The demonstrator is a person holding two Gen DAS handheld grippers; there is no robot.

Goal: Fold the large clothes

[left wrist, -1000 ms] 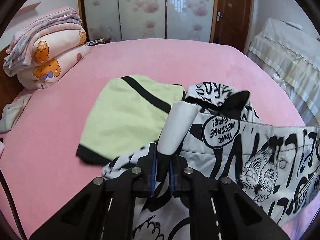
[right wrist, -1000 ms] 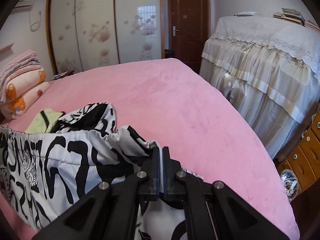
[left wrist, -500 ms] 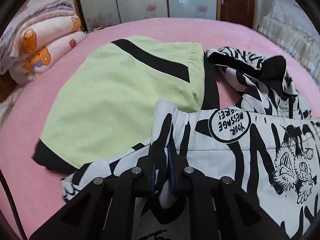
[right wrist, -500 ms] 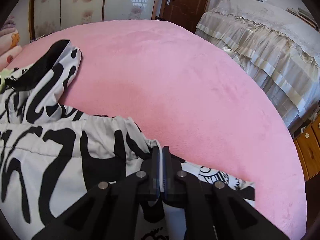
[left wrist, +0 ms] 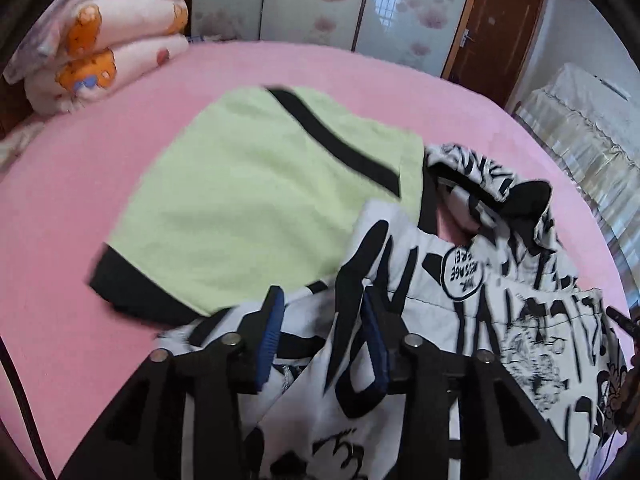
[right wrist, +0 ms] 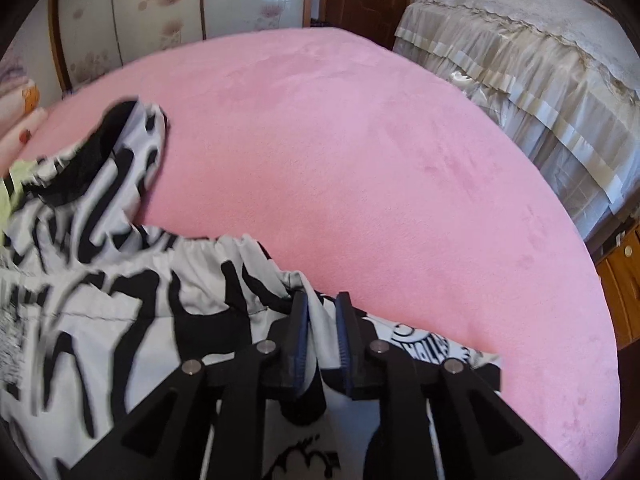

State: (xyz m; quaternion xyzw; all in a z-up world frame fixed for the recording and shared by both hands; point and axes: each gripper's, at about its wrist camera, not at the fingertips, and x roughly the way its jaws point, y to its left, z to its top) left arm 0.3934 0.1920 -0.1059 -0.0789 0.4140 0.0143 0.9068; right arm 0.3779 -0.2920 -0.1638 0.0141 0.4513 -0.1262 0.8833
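A black-and-white graphic-print garment (left wrist: 500,300) lies folded over on the pink bed (left wrist: 100,168), its elastic hem toward the far side; it also fills the lower left of the right wrist view (right wrist: 120,300). My left gripper (left wrist: 322,320) is open, its blue-padded jaws spread around the garment's left hem corner, which lies loose between them. My right gripper (right wrist: 322,316) is open a small way, with the right hem corner lying between its jaws.
A folded light-green garment with black trim (left wrist: 260,200) lies just left of the printed one, partly under it. Stacked quilts (left wrist: 100,40) sit at the bed's far left. A cloth-draped piece of furniture (right wrist: 520,60) stands to the right, and a wooden dresser (right wrist: 624,280) beside the bed.
Both grippers lowered the hem onto the bed, folding the garment over, then opened; the hem corners now lie loose between the jaws. The left jaws opened wider than the right.
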